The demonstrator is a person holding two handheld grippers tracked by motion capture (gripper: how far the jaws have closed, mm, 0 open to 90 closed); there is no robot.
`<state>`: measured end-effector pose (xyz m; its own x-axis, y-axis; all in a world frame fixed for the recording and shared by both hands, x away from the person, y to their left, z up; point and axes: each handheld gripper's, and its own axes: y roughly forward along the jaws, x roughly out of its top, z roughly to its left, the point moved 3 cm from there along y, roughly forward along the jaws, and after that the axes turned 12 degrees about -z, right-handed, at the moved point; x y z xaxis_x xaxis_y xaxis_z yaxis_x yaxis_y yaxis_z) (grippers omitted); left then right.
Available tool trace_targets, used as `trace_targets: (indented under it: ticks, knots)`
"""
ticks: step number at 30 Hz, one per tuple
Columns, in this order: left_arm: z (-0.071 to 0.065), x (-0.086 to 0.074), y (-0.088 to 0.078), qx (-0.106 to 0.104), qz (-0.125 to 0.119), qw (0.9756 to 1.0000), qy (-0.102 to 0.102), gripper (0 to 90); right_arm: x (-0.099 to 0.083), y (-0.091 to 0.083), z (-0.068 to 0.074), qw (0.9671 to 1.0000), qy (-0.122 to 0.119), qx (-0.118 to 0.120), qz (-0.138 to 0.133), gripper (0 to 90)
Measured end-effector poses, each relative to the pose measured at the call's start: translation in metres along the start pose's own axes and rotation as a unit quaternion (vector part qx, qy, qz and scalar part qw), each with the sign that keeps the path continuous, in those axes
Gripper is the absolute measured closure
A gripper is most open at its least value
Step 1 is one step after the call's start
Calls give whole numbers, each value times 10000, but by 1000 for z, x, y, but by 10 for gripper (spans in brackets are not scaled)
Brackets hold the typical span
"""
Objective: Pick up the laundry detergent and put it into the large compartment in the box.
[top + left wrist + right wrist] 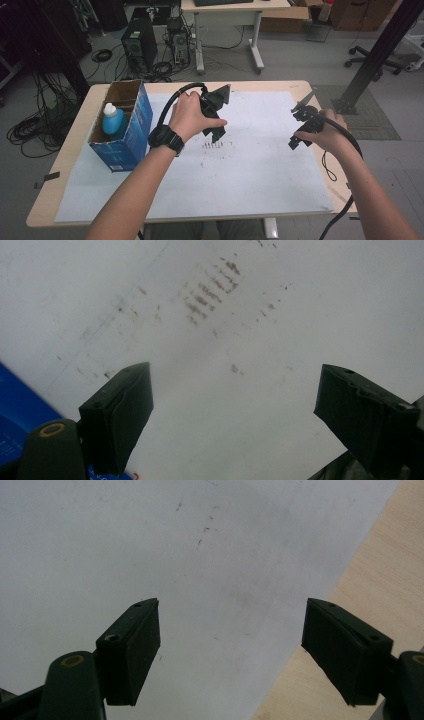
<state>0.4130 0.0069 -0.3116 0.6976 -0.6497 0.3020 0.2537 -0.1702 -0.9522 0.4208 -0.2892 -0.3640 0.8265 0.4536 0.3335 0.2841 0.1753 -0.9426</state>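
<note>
In the high view my left gripper (pixel 216 134) points down at the white sheet (pixel 250 165), just above a patch of brown smudges (pixel 215 146). Its own view has the jaws wide apart, the left gripper (pixel 235 405) open over bare paper, with the smudges (pixel 210 290) ahead of them. My right gripper (pixel 295 142) hovers near the sheet's right side. The right gripper (pixel 232 650) stands open with nothing between its pads, above the sheet's edge where the wooden table (pixel 380 580) begins.
A blue cardboard box (pixel 125 130) stands at the table's left, with a blue bottle with a white cap (pixel 112 120) inside; a corner of the box (pixel 20 410) lies by the left jaws. Beyond the table are computer towers (pixel 140 45), cables and a desk.
</note>
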Motion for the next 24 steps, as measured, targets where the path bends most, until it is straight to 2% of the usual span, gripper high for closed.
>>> trace_targets:
  ticks: [11,24]
  knots:
    - [-5,-3,15,-181,38,9998,-5,156,-3,-1,-2,10000,24,-6,2,236]
    - [-7,-6,21,-220,81,9997,9,156,-4,0,-1,10000,18,0,14,235]
